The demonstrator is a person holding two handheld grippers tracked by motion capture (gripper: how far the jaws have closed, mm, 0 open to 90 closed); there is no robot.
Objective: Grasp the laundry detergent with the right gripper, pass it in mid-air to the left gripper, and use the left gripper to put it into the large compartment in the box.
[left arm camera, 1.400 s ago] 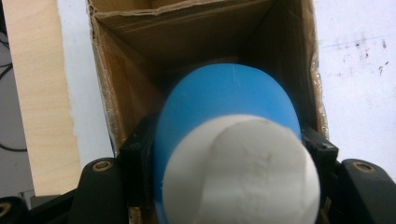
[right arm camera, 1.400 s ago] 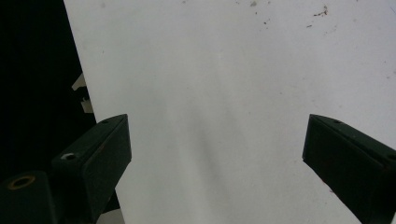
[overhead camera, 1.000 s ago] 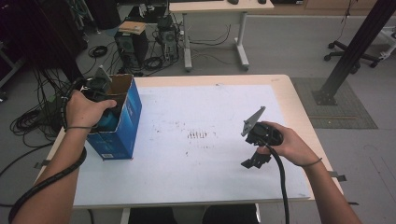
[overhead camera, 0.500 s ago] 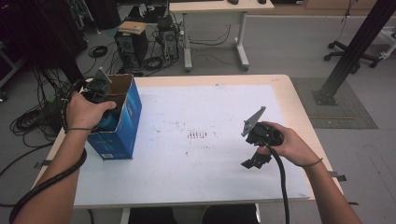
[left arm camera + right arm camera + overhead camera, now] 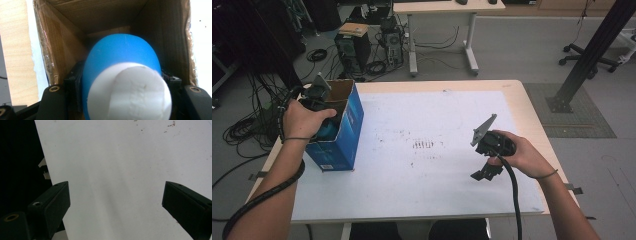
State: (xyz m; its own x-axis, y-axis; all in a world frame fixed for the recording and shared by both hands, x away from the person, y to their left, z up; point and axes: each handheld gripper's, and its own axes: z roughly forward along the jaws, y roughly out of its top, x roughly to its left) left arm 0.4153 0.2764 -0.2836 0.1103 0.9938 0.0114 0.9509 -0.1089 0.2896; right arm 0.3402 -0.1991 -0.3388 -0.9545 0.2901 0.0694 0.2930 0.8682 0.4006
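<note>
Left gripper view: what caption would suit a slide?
Left gripper clamps a blue-and-white object inside an open cardboard box.

This looks like a lab or technical workroom. Beyond the far edge of the tabletop (image 5: pixel 532 107), desktop computer towers (image 5: pixel 354 47) stand on a grey floor among loose black cables (image 5: pixel 247 127). A second desk (image 5: pixel 437 7) stands behind them, with an office-chair base (image 5: pixel 584 50) and a black metal post (image 5: pixel 582 65) off the far right corner.

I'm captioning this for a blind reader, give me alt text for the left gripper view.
The left gripper clamps a blue object with a white end at the mouth of an open cardboard box, its brown inside running away behind. White table surface flanks the box.
</note>
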